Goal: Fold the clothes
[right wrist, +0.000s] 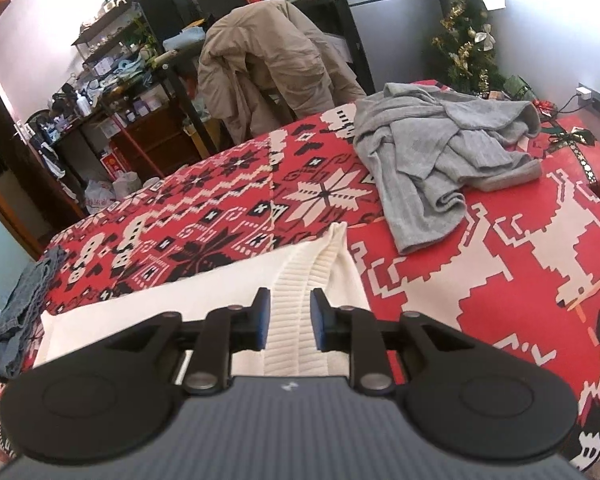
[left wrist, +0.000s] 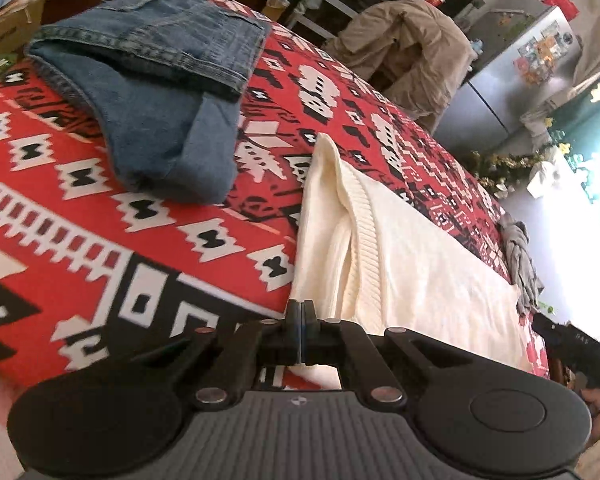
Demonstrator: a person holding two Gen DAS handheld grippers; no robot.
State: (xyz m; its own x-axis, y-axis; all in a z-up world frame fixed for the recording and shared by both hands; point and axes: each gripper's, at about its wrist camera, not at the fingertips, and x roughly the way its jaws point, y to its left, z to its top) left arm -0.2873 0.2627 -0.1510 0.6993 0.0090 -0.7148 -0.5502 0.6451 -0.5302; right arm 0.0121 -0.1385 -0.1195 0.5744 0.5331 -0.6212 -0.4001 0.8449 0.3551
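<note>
While the cream knit sweater (left wrist: pixel 400 264) lies stretched flat on the bed (left wrist: pixel 100 240) with its red patterned cover, both claws sit at its near edge, so this looks like the middle of a fold on that piece. The left claw (left wrist: pixel 300 322) has its jaws pressed together right at the sweater's near edge; whether a bit of cloth is pinched in there is hard to call from the left wrist view, since the pads meet with nothing obvious between them. The right claw (right wrist: pixel 288 318) has its jaws apart, straddling the ribbed hem band (right wrist: pixel 296 292) without pressing on it.

The folded jeans (left wrist: pixel 148 92) are already parked off to the left side of the bed, and a crumpled grey top (right wrist: pixel 440 152) waits at the far right, well apart from the sweater.

To do this step nicely, the person probably wants both claws biting the same layer of knit at matching spots along the edge, then carrying it over in one even sweep so the fold line comes out straight. Ribbed knit stretches and sags, so a grab on one side only would likely drag it crooked. Keeping the cloth low over the bed should help avoid bunching. A beige jacket (right wrist: pixel 268 60) hangs on a chair behind and doesn't matter here.
</note>
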